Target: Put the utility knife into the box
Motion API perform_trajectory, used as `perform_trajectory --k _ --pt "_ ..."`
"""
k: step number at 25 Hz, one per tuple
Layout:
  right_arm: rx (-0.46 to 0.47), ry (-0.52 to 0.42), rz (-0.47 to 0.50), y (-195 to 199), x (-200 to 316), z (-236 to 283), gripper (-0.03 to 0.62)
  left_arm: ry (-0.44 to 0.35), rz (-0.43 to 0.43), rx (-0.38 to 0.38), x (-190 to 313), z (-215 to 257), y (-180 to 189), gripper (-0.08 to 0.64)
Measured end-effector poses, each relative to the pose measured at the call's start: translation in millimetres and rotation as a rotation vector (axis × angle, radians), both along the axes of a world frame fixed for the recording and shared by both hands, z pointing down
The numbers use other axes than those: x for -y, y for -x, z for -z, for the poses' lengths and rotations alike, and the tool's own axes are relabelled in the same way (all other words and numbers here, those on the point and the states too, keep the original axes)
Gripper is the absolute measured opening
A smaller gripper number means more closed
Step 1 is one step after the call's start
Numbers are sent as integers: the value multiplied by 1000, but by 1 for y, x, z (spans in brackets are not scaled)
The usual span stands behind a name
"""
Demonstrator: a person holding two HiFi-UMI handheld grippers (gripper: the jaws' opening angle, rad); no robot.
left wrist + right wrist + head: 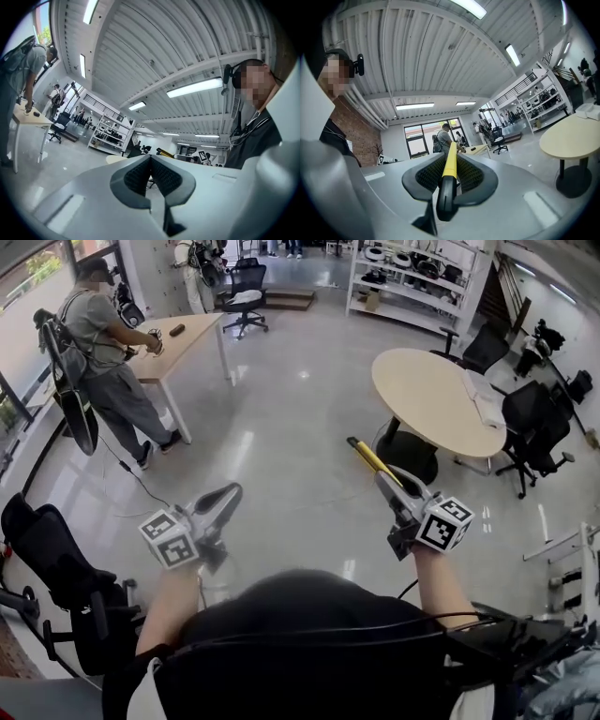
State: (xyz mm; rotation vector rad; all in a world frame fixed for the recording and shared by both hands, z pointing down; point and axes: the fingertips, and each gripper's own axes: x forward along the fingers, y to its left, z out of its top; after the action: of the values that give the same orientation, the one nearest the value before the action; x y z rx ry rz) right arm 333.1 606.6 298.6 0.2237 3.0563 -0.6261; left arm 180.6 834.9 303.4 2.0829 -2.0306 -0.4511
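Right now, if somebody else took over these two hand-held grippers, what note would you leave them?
Right gripper: shut on the yellow and black utility knife, which sticks out ahead of the jaws.
Left gripper: jaws together, nothing between them.
The box: in none of the views. A round table stands ahead to the right.
Done: the knife is in hand.
Left: find the box, put the knife in it, let go.
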Motion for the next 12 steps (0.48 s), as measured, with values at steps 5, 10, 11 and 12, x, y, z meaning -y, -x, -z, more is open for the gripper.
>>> perform_trajectory --k 5,10,11,12 --pt "18 -2 12 -18 62 -1 89 13 14 -5 63 -3 -21 -2" --pt "31 18 3 -30 110 -4 89 36 9 12 113 4 -30 -2" --pt "34 22 -3 -31 117 -4 91 37 5 17 121 7 -30 -2" --pt "37 26 -9 -31 124 -3 91 37 2 19 128 9 -28 -2"
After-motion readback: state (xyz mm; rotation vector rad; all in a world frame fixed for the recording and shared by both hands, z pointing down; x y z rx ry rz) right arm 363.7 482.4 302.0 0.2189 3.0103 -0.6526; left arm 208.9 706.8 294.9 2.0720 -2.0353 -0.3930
